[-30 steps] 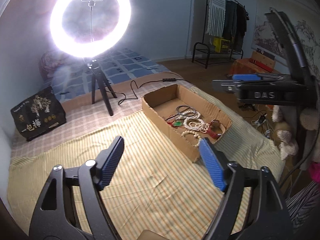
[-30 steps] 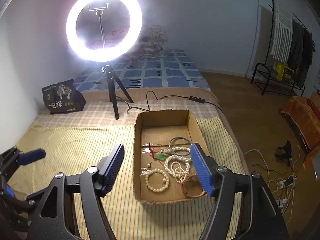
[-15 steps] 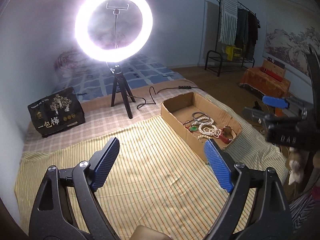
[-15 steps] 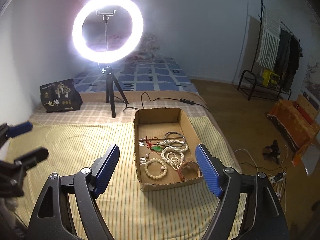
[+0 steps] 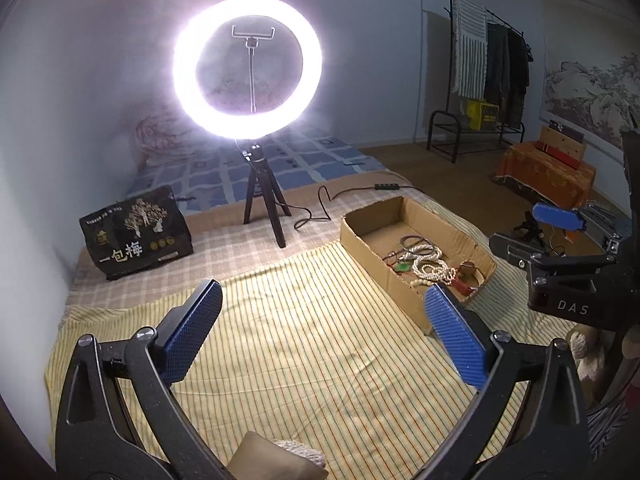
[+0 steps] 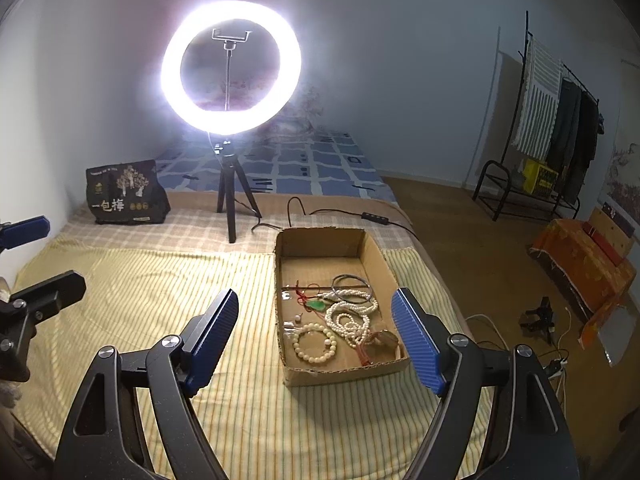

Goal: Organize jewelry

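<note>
Hiding cardboard box (image 5: pixel 384 276) near corner: left gripper (image 5: pixel 324 328) pad; jewelry (image 6: pixel 340 320) tangled.

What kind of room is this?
Probably a bedroom: a low mattress with a blue patterned sheet, a black clothes rack hung with garments, and a striped yellow blanket spread underneath.

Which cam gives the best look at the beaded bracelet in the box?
Right wrist: it looks down into the cardboard box, so the beaded bracelet shows as a whole loop. In the left wrist view the box's near wall hides all but a few beads.
</note>
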A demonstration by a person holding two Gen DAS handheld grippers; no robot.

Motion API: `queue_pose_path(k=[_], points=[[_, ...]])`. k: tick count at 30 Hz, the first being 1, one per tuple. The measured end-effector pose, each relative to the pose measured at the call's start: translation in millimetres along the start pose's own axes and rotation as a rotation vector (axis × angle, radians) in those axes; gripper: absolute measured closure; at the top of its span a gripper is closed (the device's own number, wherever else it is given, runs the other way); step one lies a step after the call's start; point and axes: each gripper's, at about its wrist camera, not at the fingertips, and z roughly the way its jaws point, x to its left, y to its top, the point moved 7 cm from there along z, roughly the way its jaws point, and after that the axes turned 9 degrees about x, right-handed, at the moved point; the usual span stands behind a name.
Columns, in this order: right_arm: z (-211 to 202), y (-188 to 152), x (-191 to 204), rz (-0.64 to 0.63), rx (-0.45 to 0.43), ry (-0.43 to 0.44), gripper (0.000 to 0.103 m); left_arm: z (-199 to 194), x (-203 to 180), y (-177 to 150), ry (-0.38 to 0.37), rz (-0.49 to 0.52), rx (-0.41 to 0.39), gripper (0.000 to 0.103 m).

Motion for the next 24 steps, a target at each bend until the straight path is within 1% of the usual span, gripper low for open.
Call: queue_pose_path(k=[3,6,14,20,24], points=[[0.4,-0.8,0.8,-0.004,0.002,0.003,0.024,-2.0,-0.4,0.4,0.022,0.004,-0.005,0.0],[0.5,-0.7,1.7,-0.005,0.0,0.004,0.024,-0.7,-1.3,0.3,0.028,0.011,0.001,0.0],[0.5,-2.3,2.7,-0.028,-0.003,-0.012,0.024,0.4,-2.4,-1.2,0.013,0.007,0.013,0.0],[1.1,-4.1,2.7,-0.031,0.004,-0.011,0.024,-0.2,-1.3,-1.0,0.019,0.007,0.014,0.0],[2.1,-4.1,3.9,-0.033,0.008,-0.012,0.024,0.4,-1.8,-1.1,0.008,0.005,0.022,0.0]])
